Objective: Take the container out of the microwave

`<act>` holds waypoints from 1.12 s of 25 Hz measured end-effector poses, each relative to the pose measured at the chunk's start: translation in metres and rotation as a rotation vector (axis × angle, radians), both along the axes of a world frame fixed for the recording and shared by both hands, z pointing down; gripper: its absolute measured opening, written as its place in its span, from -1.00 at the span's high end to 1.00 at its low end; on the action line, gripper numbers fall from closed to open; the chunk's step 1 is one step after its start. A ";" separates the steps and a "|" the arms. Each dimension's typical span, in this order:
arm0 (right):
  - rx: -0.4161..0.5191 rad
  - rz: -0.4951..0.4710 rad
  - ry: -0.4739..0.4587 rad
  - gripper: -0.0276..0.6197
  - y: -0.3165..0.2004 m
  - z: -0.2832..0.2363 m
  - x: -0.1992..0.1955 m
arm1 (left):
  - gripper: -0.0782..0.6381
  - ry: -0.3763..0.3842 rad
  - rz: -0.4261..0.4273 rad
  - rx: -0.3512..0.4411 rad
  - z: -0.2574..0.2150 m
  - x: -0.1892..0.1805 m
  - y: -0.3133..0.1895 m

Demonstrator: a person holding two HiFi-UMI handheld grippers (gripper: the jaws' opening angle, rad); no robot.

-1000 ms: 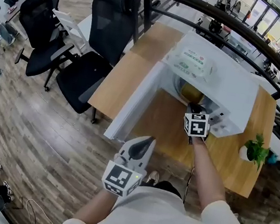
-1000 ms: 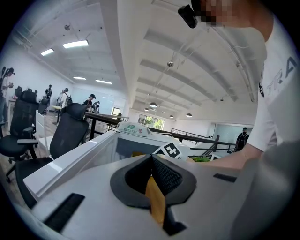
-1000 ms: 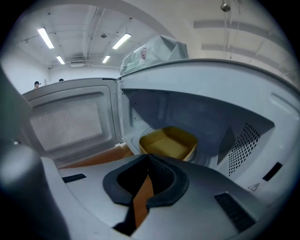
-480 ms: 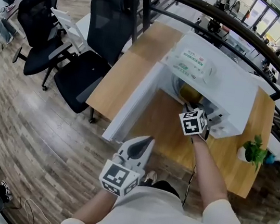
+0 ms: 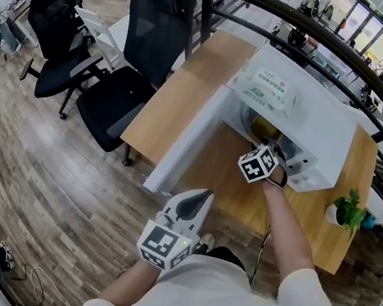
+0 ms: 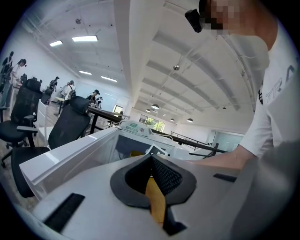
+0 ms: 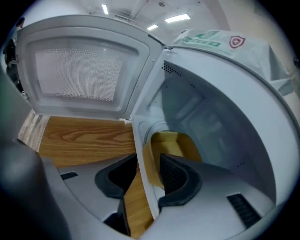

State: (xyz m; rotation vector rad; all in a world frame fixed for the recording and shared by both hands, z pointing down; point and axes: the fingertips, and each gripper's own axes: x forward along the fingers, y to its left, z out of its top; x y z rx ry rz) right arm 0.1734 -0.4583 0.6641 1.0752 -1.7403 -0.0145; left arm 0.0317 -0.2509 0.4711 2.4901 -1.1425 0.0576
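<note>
A white microwave (image 5: 318, 125) stands on the wooden table (image 5: 179, 93) with its door (image 5: 182, 144) swung open to the left. Inside sits a yellow container (image 5: 260, 128), which the right gripper view shows low in the cavity (image 7: 174, 143). My right gripper (image 5: 272, 153) points down at the mouth of the microwave. Its jaws are opening (image 7: 147, 161), with the microwave's front rim and the container's near edge showing in the gap; the pads press on nothing. My left gripper (image 5: 202, 196) hangs near my body, shut and empty (image 6: 151, 157).
A pack of wipes (image 5: 268, 86) lies on top of the microwave. A small potted plant (image 5: 347, 208) stands at the table's right end. Black office chairs (image 5: 154, 27) stand left of the table, and a dark railing (image 5: 306, 23) curves behind it.
My right gripper has rolled, turning its marker cube, and has dipped slightly at the microwave's opening. The left gripper has stayed where it was.
</note>
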 end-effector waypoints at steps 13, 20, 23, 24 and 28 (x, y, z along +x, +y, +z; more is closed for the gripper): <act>-0.053 -0.020 0.052 0.51 -0.014 0.015 0.004 | 0.70 0.012 0.004 -0.038 0.006 -0.008 0.002; -0.072 -0.040 0.031 0.75 -0.012 0.011 0.000 | 0.70 0.032 -0.001 -0.053 0.008 -0.006 0.001; -0.088 -0.051 0.015 0.78 -0.008 0.010 -0.002 | 0.70 0.035 -0.004 -0.056 0.007 -0.005 0.003; -0.091 -0.053 0.013 0.78 -0.007 0.010 -0.002 | 0.69 0.034 -0.005 -0.055 0.007 -0.004 0.003; -0.093 -0.067 0.003 0.79 -0.001 0.004 -0.006 | 0.70 0.035 -0.008 -0.049 0.005 -0.003 0.004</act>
